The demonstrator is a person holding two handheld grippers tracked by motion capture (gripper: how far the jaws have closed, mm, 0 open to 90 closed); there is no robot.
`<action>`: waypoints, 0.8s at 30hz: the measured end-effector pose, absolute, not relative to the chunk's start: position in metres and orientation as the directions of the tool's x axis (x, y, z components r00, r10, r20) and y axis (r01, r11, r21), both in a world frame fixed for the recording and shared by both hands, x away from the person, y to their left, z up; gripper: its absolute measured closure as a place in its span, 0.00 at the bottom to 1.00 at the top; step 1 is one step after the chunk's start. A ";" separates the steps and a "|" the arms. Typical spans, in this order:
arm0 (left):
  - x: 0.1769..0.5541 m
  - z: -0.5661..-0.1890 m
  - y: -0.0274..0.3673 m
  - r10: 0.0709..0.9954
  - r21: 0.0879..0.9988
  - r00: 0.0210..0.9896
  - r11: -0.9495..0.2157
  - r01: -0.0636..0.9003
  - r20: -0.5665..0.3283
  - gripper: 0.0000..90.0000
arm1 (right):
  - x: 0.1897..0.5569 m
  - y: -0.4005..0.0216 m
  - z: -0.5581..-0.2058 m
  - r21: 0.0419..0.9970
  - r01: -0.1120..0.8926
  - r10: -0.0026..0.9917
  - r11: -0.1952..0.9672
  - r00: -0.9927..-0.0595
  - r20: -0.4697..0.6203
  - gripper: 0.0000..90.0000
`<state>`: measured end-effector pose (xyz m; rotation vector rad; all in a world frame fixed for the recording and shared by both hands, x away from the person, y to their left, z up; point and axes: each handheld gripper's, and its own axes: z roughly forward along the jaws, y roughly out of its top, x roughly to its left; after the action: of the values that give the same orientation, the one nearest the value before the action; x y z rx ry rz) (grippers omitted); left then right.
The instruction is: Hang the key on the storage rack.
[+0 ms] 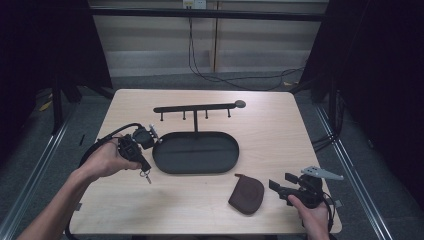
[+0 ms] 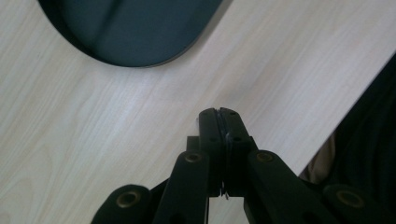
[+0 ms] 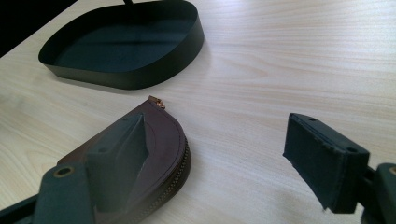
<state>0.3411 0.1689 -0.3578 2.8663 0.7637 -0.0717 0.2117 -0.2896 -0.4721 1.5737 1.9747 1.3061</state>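
My left gripper (image 1: 144, 166) is held just left of the black oval tray (image 1: 200, 152), a little above the table. In the left gripper view its jaws (image 2: 218, 112) are pressed together with a thin dark strip between the pads. A small key-like metal thing (image 1: 146, 175) hangs from its tip. At the front right, my right gripper (image 1: 281, 181) stands open beside a brown zipped pouch (image 1: 246, 193). In the right gripper view the pouch (image 3: 166, 135) lies partly behind the left jaw, and nothing is between the jaws (image 3: 219, 154).
A black bar with several hooks (image 1: 197, 108) rises on a post from the back of the tray. The tray (image 3: 126, 46) holds nothing. The table's near edge (image 2: 355, 88) runs close to the left gripper. Cables lie on the floor behind the table.
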 end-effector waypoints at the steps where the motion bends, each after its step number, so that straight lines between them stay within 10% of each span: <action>1: 0.343 -0.356 0.169 0.484 0.152 0.871 -0.858 0.491 -0.080 0.99 | 0.212 -0.290 -0.472 0.787 0.617 0.887 -0.012 -0.356 0.293 0.23; 24: 0.359 -0.304 0.168 0.503 0.206 0.863 -0.841 0.501 -0.046 0.99 | 0.212 -0.289 -0.472 0.783 0.622 0.884 -0.008 -0.361 0.296 0.23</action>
<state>0.3590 0.1682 -0.3041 2.8258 0.7702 0.0145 0.2119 -0.2888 -0.4722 1.5746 1.9860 1.3062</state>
